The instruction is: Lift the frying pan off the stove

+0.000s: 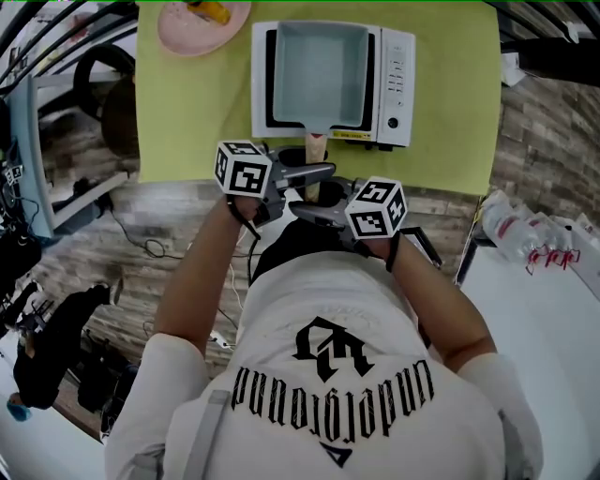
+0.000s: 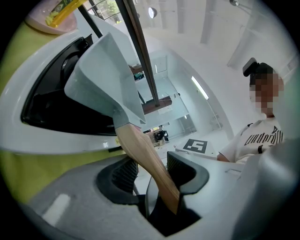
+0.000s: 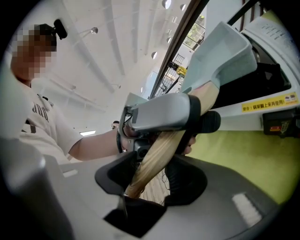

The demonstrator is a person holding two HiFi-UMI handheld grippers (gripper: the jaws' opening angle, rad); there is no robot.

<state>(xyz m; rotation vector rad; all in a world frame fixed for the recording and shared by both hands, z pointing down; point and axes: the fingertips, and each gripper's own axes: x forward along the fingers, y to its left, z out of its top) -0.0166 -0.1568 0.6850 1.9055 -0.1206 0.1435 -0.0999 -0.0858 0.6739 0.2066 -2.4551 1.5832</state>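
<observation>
A square pale-grey frying pan (image 1: 319, 70) sits on a white tabletop stove (image 1: 398, 84), its wooden handle (image 1: 315, 150) pointing toward me. My left gripper (image 1: 319, 178) comes in from the left and my right gripper (image 1: 309, 208) from the right, both at the handle. In the left gripper view the handle (image 2: 140, 150) runs slantwise between the jaws of the left gripper (image 2: 152, 171), whose pads press on it below the pan (image 2: 103, 70). In the right gripper view the right gripper (image 3: 150, 173) is shut on the handle (image 3: 157, 154) nearer its end, just behind the left gripper's grey fingers (image 3: 164, 112).
The stove stands on a yellow-green table (image 1: 450, 141). A pink plate (image 1: 202, 23) with a yellow item lies at the table's far left. A white table with a plastic bag (image 1: 525, 234) stands at the right. Cables and dark gear (image 1: 56, 337) lie on the floor at the left.
</observation>
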